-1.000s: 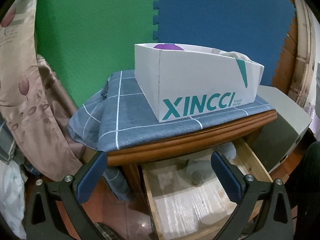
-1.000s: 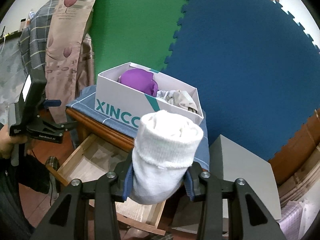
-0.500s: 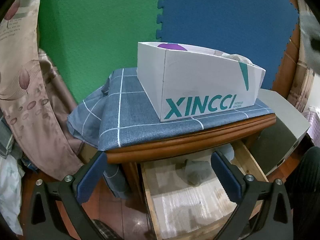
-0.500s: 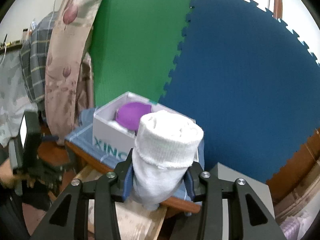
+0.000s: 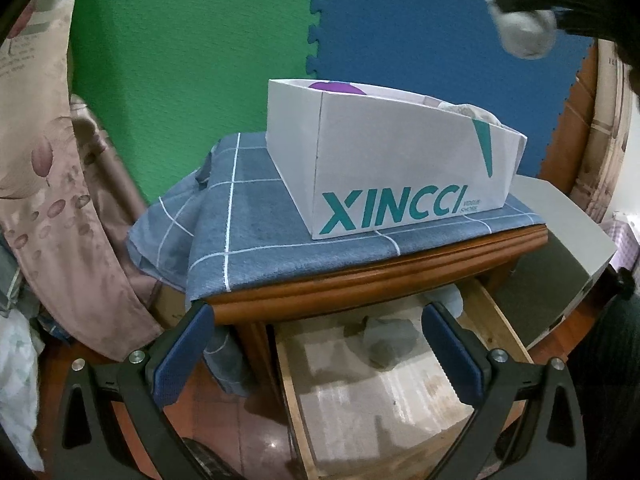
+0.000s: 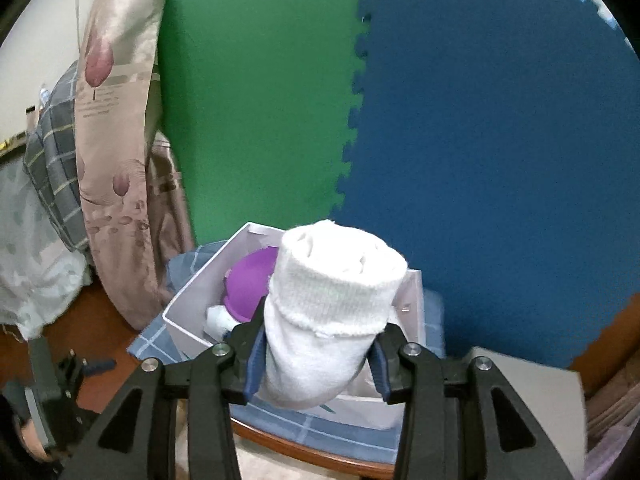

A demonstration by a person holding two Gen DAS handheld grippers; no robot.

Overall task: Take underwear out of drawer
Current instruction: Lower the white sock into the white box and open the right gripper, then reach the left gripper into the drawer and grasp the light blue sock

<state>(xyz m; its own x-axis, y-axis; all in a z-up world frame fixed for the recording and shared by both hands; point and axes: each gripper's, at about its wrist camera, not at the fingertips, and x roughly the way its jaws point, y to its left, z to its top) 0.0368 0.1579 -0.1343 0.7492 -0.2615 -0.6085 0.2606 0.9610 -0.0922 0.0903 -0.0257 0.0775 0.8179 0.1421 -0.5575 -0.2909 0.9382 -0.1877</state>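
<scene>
Underwear roll (image 6: 332,304): white ribbed knit, rolled into a fat cylinder, long axis running up and away from the right gripper (image 6: 318,360), rolled end on top, looser hem end hanging below the pads. Right gripper clenched on its lower half, blue pads pressing both sides. Roll sits in the air above the white cardboard box (image 5: 384,176), which reads XINCCI in teal. Box is rectangular, open-topped, holds a purple item (image 6: 250,282) and pale fabric. It rests on a grey-blue checked cloth (image 5: 240,236) draped over a glossy wooden nightstand (image 5: 380,280). Drawer (image 5: 384,392) below is pulled out, raw wood walls, greyish bundle (image 5: 386,340) at its back. Left gripper (image 5: 316,356) released, jaws wide apart, nothing between them, facing the drawer.
</scene>
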